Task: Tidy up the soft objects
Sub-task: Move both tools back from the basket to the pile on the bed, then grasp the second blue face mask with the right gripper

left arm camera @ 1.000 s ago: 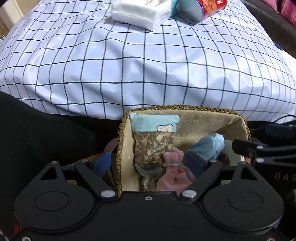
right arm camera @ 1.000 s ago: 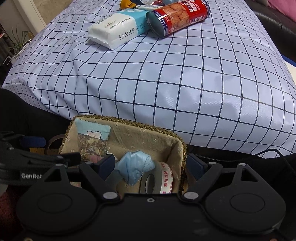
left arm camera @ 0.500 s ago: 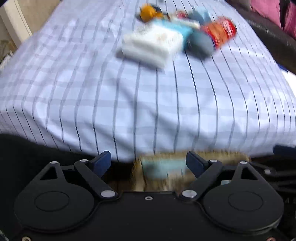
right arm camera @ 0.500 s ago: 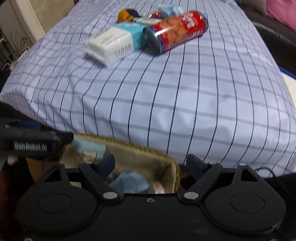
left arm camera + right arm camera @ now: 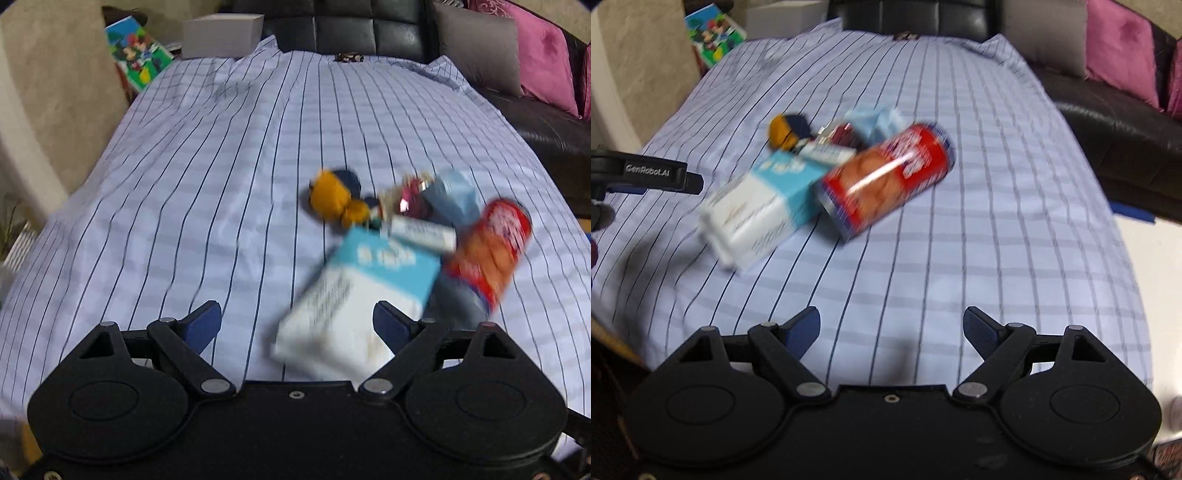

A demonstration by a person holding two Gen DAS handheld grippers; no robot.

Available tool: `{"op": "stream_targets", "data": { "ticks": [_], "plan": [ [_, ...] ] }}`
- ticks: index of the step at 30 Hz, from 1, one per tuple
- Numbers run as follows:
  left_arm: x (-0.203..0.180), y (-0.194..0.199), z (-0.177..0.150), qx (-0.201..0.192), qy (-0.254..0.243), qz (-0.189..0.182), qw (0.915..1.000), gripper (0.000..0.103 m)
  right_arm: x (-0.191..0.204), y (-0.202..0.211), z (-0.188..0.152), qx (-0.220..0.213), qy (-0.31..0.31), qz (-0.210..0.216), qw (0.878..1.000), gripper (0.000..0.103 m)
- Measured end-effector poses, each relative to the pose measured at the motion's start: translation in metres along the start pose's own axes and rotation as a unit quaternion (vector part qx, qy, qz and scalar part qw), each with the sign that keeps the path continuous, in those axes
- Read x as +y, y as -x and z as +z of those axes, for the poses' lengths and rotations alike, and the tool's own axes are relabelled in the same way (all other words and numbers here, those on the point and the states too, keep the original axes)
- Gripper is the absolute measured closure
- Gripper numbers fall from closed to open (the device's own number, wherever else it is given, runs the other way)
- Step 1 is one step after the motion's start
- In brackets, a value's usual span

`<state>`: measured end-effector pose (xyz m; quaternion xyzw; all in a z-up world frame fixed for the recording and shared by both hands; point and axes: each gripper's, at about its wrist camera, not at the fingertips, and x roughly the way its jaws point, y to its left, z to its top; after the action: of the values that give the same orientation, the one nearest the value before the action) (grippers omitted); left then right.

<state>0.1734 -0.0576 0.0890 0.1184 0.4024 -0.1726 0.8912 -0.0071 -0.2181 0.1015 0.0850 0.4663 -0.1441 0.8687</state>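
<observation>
Now that the basket is gone from both views, the left gripper (image 5: pixel 297 325) and right gripper (image 5: pixel 891 328), both apart and empty, are aimed at the tissue pack (image 5: pixel 354 291) at lower right of the bed (image 5: pixel 192 192), likely next.

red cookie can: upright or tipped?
Tipped. The red can lies on its side on the checked cloth, one end against the tissue pack.

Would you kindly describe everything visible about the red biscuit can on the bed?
The red can is a cylinder lying on its side on the checked sheet, printed with biscuits and white lettering blurred beyond reading. Its near end points toward the cameras and sits against the white-and-blue tissue pack. Neither gripper touches it.
</observation>
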Motion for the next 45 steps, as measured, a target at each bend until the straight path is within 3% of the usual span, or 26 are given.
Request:
{"op": "stream_targets", "data": {
  "ticks": [5, 8, 12, 15, 18, 24, 27, 29, 31, 35, 39, 42, 45],
  "plan": [
    [0.001, -0.035, 0.042, -0.009, 0.005, -0.003, 0.9999, 0.016, -0.006, -0.012, 0.042, -0.04, 0.005, -0.027, 0.999, 0.019],
    [0.004, -0.055, 0.049, -0.01, 0.011, 0.001, 0.9999, 0.016, -0.007, -0.019, 0.068, -0.063, 0.013, -0.041, 0.997, 0.019],
    [0.01, -0.083, 0.056, 0.024, 0.017, 0.019, 0.9994, 0.017, -0.002, -0.034, 0.1, -0.089, 0.031, -0.062, 0.994, 0.018],
    [0.015, -0.089, 0.064, 0.028, 0.028, 0.025, 0.9989, 0.017, 0.005, -0.052, 0.124, -0.097, 0.04, -0.065, 0.992, 0.018],
    [0.019, -0.091, 0.07, 0.028, 0.038, 0.033, 0.9983, 0.017, 0.015, -0.073, 0.144, -0.096, 0.055, -0.064, 0.992, 0.017],
    [0.024, -0.091, 0.079, 0.033, 0.061, 0.009, 0.9975, 0.017, 0.045, -0.115, 0.169, -0.082, 0.118, -0.054, 0.988, 0.017],
    [0.023, -0.093, 0.082, 0.033, 0.06, 0.005, 0.9976, 0.017, 0.048, -0.14, 0.179, -0.045, 0.132, -0.039, 0.99, 0.018],
    [0.023, -0.094, 0.083, 0.035, 0.062, 0.005, 0.9975, 0.016, 0.041, -0.156, 0.189, -0.028, 0.13, -0.051, 0.99, 0.02],
    [0.024, -0.096, 0.084, 0.038, 0.066, 0.002, 0.997, 0.016, 0.024, -0.162, 0.204, -0.037, 0.104, -0.085, 0.99, 0.02],
    [0.024, -0.097, 0.085, 0.038, 0.066, 0.001, 0.9971, 0.016, -0.024, -0.157, 0.235, -0.072, -0.015, -0.141, 0.987, 0.019],
    [0.024, -0.098, 0.086, 0.04, 0.071, -0.001, 0.9967, 0.016, -0.053, -0.142, 0.237, -0.088, -0.086, -0.1, 0.987, 0.018],
    [0.024, -0.101, 0.087, 0.042, 0.077, -0.002, 0.9961, 0.017, -0.056, -0.142, 0.228, -0.096, -0.091, -0.06, 0.989, 0.014],
    [0.023, -0.104, 0.087, 0.045, 0.078, 0.001, 0.9959, 0.017, -0.05, -0.15, 0.218, -0.1, -0.08, -0.035, 0.991, 0.003]
  ]
}}
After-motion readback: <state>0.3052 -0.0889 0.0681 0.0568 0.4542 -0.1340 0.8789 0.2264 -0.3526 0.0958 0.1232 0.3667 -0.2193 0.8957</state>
